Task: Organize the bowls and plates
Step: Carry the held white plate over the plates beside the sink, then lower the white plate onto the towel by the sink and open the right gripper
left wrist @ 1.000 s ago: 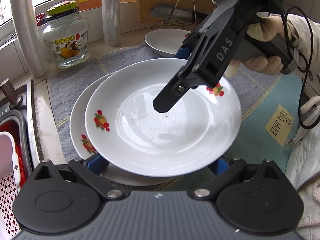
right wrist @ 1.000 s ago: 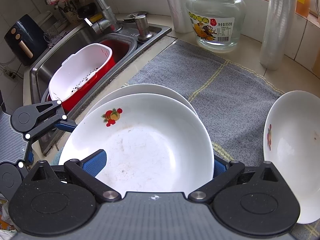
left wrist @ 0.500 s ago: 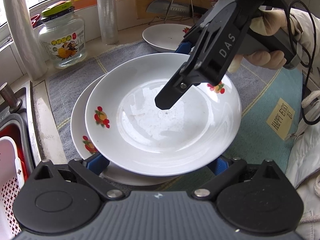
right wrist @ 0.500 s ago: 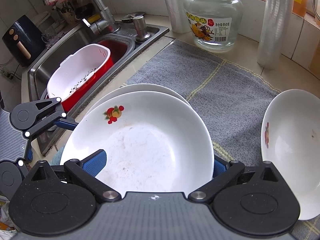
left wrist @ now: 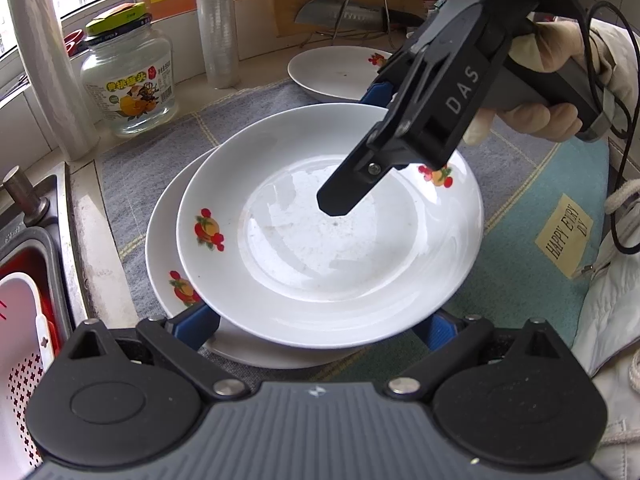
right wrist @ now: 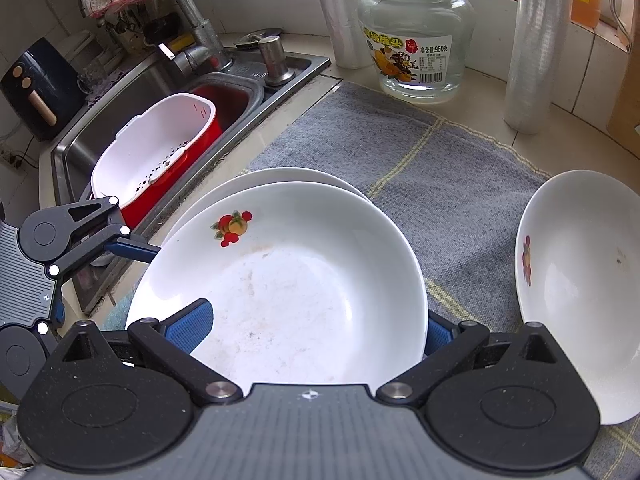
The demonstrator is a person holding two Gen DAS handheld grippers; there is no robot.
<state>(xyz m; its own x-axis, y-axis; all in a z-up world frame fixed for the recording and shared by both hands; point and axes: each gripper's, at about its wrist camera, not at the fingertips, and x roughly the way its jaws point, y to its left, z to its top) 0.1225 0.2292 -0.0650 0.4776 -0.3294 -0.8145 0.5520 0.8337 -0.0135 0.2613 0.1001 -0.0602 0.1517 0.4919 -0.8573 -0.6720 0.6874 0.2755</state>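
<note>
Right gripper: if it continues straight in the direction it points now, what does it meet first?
Probably the top plate between the right gripper's fingers, then, past its rim, the grey mat.
</note>
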